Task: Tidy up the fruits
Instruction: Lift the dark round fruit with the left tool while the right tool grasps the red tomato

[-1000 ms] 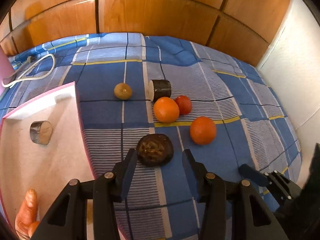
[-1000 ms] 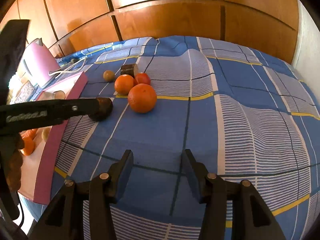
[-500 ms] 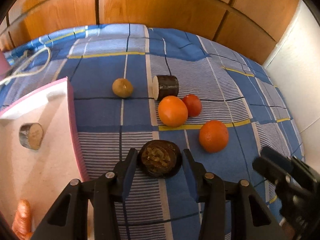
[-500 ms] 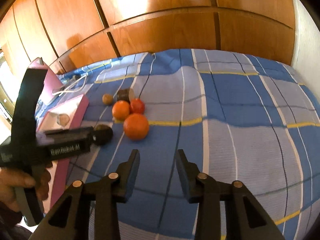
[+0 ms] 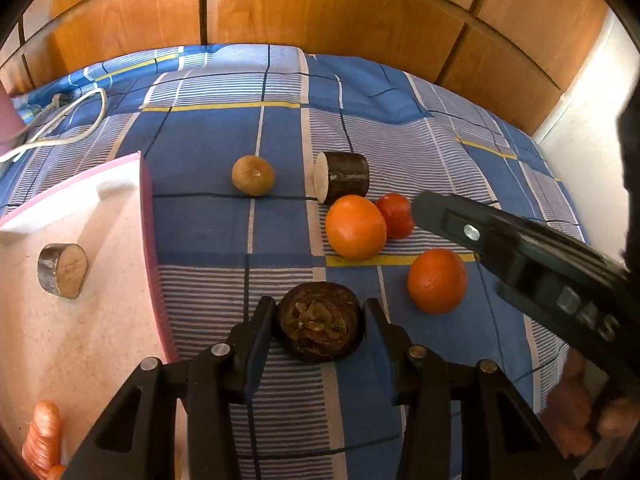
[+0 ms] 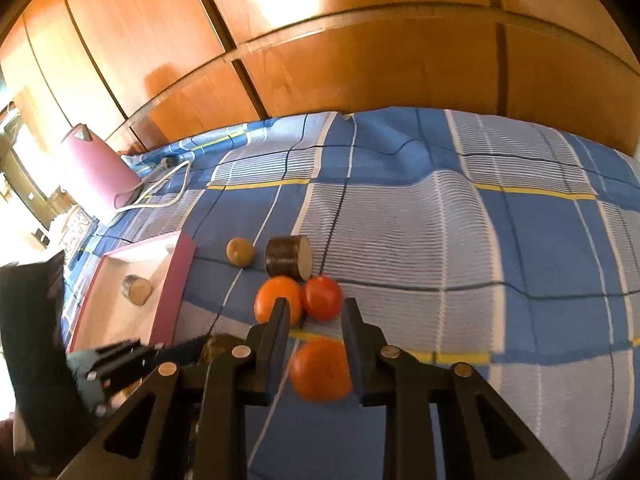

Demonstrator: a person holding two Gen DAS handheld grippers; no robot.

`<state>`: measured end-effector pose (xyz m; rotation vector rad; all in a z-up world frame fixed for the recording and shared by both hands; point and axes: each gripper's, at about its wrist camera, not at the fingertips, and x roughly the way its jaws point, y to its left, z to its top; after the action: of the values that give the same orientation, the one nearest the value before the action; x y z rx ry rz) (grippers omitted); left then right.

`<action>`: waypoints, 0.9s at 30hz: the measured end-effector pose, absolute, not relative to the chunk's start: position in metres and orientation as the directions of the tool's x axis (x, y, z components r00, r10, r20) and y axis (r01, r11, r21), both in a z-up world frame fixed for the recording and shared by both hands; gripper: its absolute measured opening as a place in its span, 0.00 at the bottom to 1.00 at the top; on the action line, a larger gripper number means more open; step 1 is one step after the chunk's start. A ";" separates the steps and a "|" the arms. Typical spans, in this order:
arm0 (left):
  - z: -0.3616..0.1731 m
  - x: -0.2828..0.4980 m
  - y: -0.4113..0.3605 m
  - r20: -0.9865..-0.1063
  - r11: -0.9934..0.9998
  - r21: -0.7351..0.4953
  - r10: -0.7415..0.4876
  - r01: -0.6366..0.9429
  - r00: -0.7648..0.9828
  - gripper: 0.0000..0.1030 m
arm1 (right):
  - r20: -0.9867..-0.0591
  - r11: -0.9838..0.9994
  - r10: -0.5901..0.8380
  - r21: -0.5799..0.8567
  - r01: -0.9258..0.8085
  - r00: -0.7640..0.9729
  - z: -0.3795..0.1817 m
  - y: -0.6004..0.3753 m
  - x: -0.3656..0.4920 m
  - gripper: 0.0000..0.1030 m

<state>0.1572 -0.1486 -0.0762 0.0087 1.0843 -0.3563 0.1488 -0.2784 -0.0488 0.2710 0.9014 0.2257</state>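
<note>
- Left wrist view: my left gripper (image 5: 319,316) has its jaws spread around a dark brown, round, wrinkled fruit (image 5: 320,327) lying on the blue checked bedsheet (image 5: 200,216); both black fingers sit right at its sides, and I cannot tell whether they press it or just touch
- To my left lies a pink-edged white tray (image 5: 145,216), holding a short brown cylinder with a pale cut face (image 5: 63,270) and, at the near corner, an orange carrot-like piece (image 5: 43,436)
- Ahead on the sheet are a small tan round fruit (image 5: 253,175), a dark brown log-shaped piece with a pale end (image 5: 342,177), a bright orange (image 5: 355,227) touching a red tomato (image 5: 395,216), and a second orange (image 5: 437,281) apart, closer to me
- My right gripper's black body comes in from the right, above that second orange
- A white cable (image 5: 60,128) lies at the far left of the sheet, below brown wooden panels (image 5: 320,4)
- Right wrist view: my right gripper (image 6: 316,344) is spread wide, with the second orange (image 6: 321,369) between the fingers; it looks blurred, and a gap shows on each side
- Beyond it the first orange (image 6: 276,298) and the tomato (image 6: 322,297) touch, with the log piece (image 6: 287,259) and the tan fruit (image 6: 240,252) just behind
- The tray (image 6: 176,280) with its cylinder (image 6: 137,289) lies left, a pink kettle-like vessel (image 6: 96,172) stands farther back, and the left gripper (image 6: 176,354) shows low left against the dark fruit (image 6: 222,348)
</note>
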 end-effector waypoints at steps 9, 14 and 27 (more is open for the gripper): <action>-0.077 0.155 -0.151 -0.861 0.949 -0.151 -0.263 0.276 0.434 0.44 | -0.763 0.939 0.317 0.335 -0.074 0.564 -0.064 -0.272 0.174 0.26; -0.077 0.155 -0.151 -0.860 0.949 -0.154 -0.265 0.274 0.435 0.44 | -0.768 0.912 0.359 0.410 -0.024 0.531 -0.072 -0.289 0.182 0.28; -0.072 0.150 -0.139 -0.844 0.934 -0.230 -0.331 0.272 0.422 0.43 | -0.725 0.812 0.477 0.580 0.068 0.496 -0.088 -0.312 0.188 0.29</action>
<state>0.1501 -0.1386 -0.0717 -0.0612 1.0707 -0.3775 0.1883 -0.3121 -0.0884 0.5972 1.0354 0.2667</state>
